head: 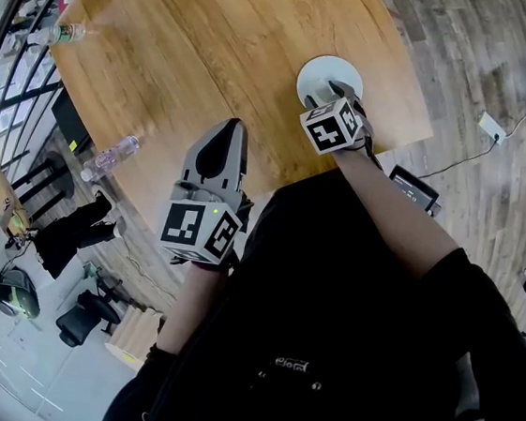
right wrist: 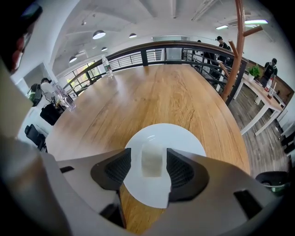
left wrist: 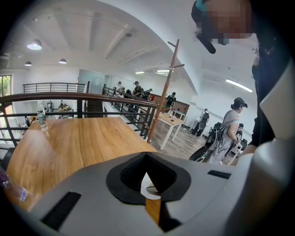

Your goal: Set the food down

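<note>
A pale whitish block of food rests on a round white plate on the wooden table. My right gripper hangs over the plate, open, with the block between its dark pads and a thin gap on each side. In the head view the right gripper covers the near part of the plate, so the food is hidden there. My left gripper hovers over the table's near edge, shut and holding nothing; in its own view its jaws meet.
Water bottles stand along the table's left side and far corner, and another by the railing. A dark device and a cable lie on the floor on the right. People stand at the far tables.
</note>
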A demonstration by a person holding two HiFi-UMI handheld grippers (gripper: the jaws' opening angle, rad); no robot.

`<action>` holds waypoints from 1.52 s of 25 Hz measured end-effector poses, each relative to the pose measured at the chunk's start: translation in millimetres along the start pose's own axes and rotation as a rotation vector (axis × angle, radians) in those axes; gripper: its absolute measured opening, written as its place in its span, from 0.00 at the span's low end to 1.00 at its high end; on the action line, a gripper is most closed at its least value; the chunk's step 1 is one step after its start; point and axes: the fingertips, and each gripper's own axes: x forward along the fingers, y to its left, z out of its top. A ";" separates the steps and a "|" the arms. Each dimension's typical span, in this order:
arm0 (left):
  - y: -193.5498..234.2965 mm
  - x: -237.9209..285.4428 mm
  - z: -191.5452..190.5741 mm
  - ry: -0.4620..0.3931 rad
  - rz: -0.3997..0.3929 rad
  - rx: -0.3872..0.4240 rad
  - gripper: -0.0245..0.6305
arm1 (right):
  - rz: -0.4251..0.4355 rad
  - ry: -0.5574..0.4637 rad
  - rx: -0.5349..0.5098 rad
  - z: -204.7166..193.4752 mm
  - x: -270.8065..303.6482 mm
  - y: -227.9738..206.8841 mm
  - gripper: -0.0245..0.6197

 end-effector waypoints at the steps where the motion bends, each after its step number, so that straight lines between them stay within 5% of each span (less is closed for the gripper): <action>1: -0.4 -0.2 1.6 -0.003 -0.001 0.003 0.04 | 0.002 -0.008 0.009 2.5 -1.2 -0.8 0.40; 12: -7.1 -13.9 21.0 -0.061 -0.028 0.037 0.04 | 0.048 -0.201 0.045 72.6 -59.3 8.0 0.38; 21: -7.9 -36.3 55.0 -0.206 -0.064 0.049 0.04 | 0.100 -0.468 -0.053 140.5 -158.4 30.4 0.09; 32: -16.1 -47.5 120.5 -0.393 -0.131 0.136 0.04 | 0.137 -0.794 -0.219 216.8 -303.3 76.5 0.07; 38: -18.5 -51.8 141.7 -0.441 -0.150 0.169 0.04 | 0.143 -0.878 -0.273 239.5 -328.4 101.7 0.07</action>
